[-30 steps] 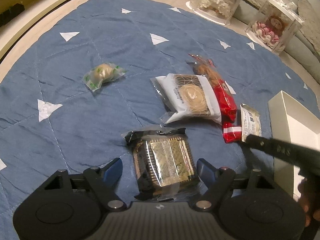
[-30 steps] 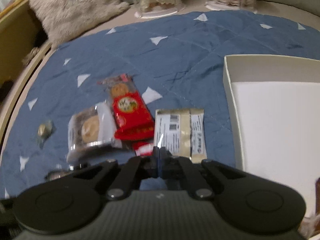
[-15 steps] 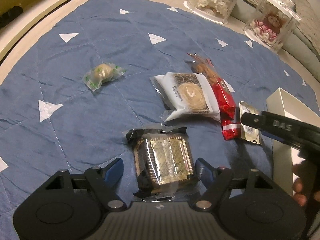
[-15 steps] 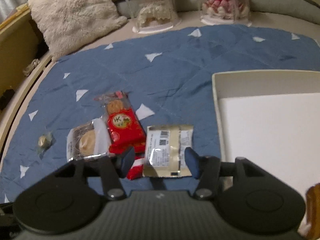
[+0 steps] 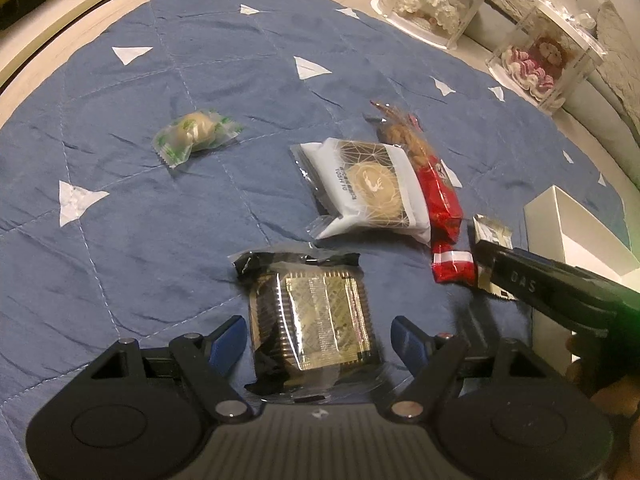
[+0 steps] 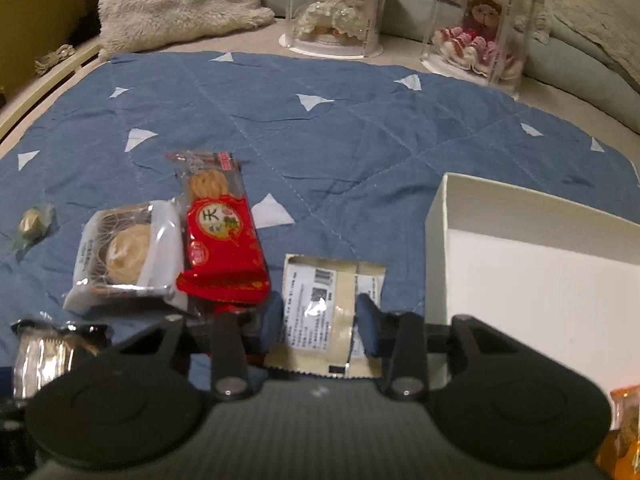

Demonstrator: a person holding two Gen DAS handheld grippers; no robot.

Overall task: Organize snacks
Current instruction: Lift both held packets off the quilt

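My left gripper stands open around a dark-wrapped gold cake on the blue mat, with a gap on each side. My right gripper is closing on a flat cream packet with a printed label. Its pads touch the packet's two sides, and the packet lies on the mat. In the left wrist view one right finger reaches over that cream packet. A red biscuit pack, a white pastry pack and a small green-wrapped sweet lie apart on the mat.
An open white box sits right of the cream packet, its bare floor showing. An orange packet peeks in at the bottom right. Two clear doll cases and a furry cushion stand beyond the mat's far edge.
My right gripper went from shut to wide open, came down around the cream packet, and its jaws have since narrowed onto it. The left gripper and its cake have not moved.
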